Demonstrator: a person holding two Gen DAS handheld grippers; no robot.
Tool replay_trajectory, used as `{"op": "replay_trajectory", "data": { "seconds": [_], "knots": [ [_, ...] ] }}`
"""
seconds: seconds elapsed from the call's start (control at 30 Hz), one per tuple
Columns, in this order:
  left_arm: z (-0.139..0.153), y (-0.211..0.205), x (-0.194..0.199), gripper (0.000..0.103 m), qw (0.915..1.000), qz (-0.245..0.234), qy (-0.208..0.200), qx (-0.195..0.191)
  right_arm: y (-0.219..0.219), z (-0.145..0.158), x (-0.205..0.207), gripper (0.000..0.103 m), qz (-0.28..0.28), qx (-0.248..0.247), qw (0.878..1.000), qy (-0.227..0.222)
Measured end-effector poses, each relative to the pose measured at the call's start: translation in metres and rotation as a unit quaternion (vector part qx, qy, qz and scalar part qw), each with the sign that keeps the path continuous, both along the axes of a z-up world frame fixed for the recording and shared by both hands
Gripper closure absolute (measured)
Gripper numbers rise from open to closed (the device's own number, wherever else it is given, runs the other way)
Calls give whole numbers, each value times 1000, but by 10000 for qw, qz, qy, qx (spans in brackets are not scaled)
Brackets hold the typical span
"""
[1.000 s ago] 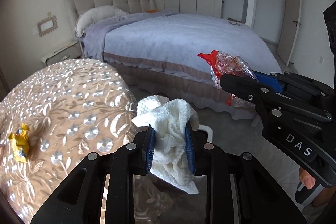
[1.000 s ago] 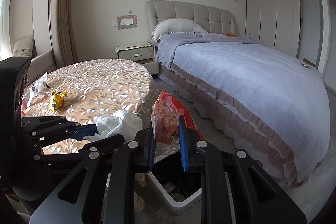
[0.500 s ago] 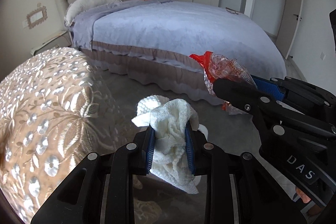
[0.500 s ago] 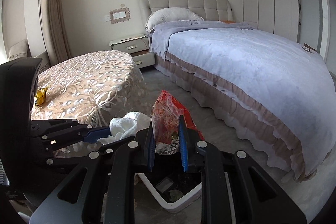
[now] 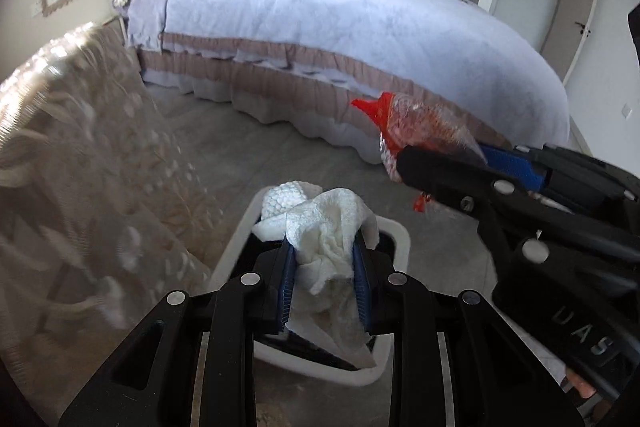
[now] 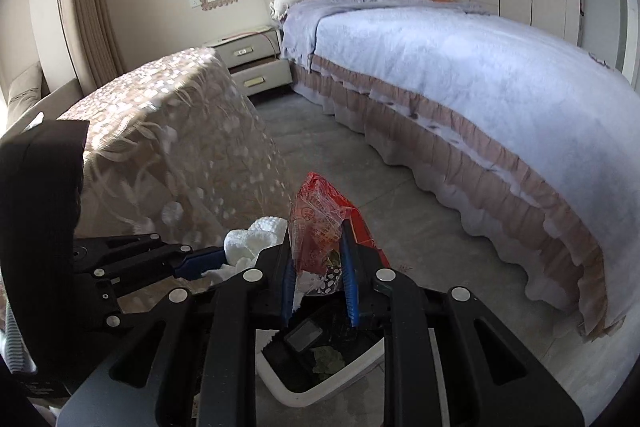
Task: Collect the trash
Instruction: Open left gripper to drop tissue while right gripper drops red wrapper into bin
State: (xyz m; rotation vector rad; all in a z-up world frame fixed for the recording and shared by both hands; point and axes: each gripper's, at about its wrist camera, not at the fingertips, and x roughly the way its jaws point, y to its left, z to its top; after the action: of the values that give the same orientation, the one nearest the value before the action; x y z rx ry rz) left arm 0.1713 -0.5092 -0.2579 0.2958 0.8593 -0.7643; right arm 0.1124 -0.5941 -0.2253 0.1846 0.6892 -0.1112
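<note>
- Left wrist: left gripper [image 5: 323, 267] jaws clamped on crumpled white tissue [image 5: 325, 231]; white trash bin [image 5: 390, 370] directly beneath and just ahead of jaws.
- Right wrist: right gripper [image 6: 316, 269] jaws clamped on red snack wrapper [image 6: 320, 227], upright; bin [image 6: 320, 385] opening lies straight below.

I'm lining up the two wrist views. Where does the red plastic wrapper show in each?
Left wrist: red plastic wrapper at right of centre, clamped in the right hand-held gripper.
Right wrist: low centre, between that gripper's fingers.
Shared landmark: the white trash bin below.
</note>
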Motion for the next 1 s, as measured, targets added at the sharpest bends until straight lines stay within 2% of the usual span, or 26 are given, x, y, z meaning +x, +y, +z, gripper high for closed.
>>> {"op": "replay_trajectory", "data": {
  "seconds": [0.23, 0.27, 0.33, 0.37, 0.53, 0.8, 0.97, 1.0],
  "knots": [
    [-40, -12, 20, 76, 9996, -43, 244, 118, -15, -34, 25, 81, -20, 305, 9991, 301],
    [-44, -14, 23, 73, 9995, -62, 280, 155, -16, -38, 28, 81, -38, 304, 9989, 355],
    [-53, -16, 26, 38, 9986, -150, 437, 257, -14, -45, 31, 81, -38, 310, 9986, 435],
    [-55, -16, 28, 5, 9984, -154, 454, 287, -13, -49, 33, 81, -41, 313, 9984, 476],
    [-67, -20, 25, 5, 9977, -198, 242, 610, -13, -60, 37, 81, -44, 355, 9974, 620],
    [-61, -16, 15, 5, 9965, -293, -130, 776, -11, -67, 44, 80, 113, 388, 9966, 715],
    [-65, -11, 10, 5, 9945, -411, -270, 921, -11, -85, 55, 80, 313, 489, 9937, 954],
    [-67, -11, 9, 5, 9938, -408, -307, 983, -10, -88, 57, 78, 335, 471, 9932, 1012]
  ]
}}
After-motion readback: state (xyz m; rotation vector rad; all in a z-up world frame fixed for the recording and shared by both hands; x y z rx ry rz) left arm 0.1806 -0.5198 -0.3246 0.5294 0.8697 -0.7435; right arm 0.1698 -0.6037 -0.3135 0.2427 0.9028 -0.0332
